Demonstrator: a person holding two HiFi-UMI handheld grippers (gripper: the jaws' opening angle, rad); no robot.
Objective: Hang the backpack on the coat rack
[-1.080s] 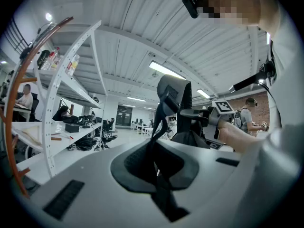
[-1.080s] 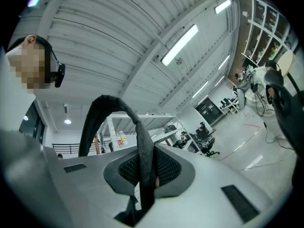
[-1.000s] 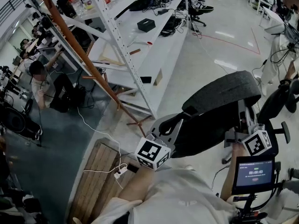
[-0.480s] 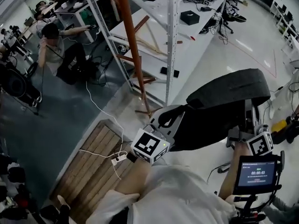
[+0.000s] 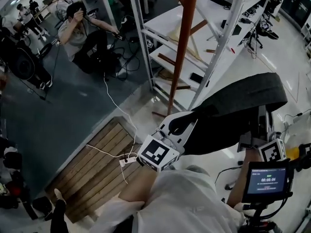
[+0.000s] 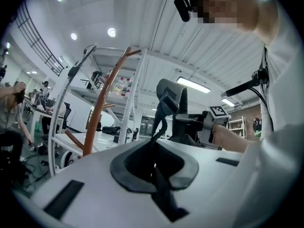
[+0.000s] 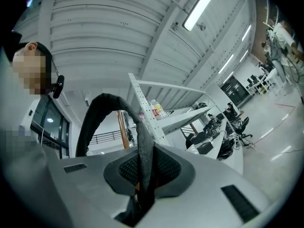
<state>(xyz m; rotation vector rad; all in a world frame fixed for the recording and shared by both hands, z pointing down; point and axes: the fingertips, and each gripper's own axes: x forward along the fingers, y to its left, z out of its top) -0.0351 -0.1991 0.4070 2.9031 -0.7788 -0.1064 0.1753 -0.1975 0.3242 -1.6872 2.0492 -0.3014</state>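
1 backpack (image 5: 243, 96) spans left claw (image 6: 154, 163) and right claw (image 7: 143, 170), both gripping it.

The backpack (image 5: 243, 98) is dark grey woven cloth, matt and slightly rough, and its strap (image 7: 141, 141) shows the same coarse weave. The coat rack (image 5: 182, 42) pole is reddish-brown wood, smooth with a faint sheen. The shelving (image 5: 221, 38) is white-painted perforated metal. The left tongs (image 6: 154, 167) and right tongs (image 7: 142, 175) have smooth matt pale plastic shells and dark pads (image 7: 166, 167) with a mesh texture. The slatted platform (image 5: 92, 171) is bare wood. The pale floor (image 5: 291, 52) is glossy.
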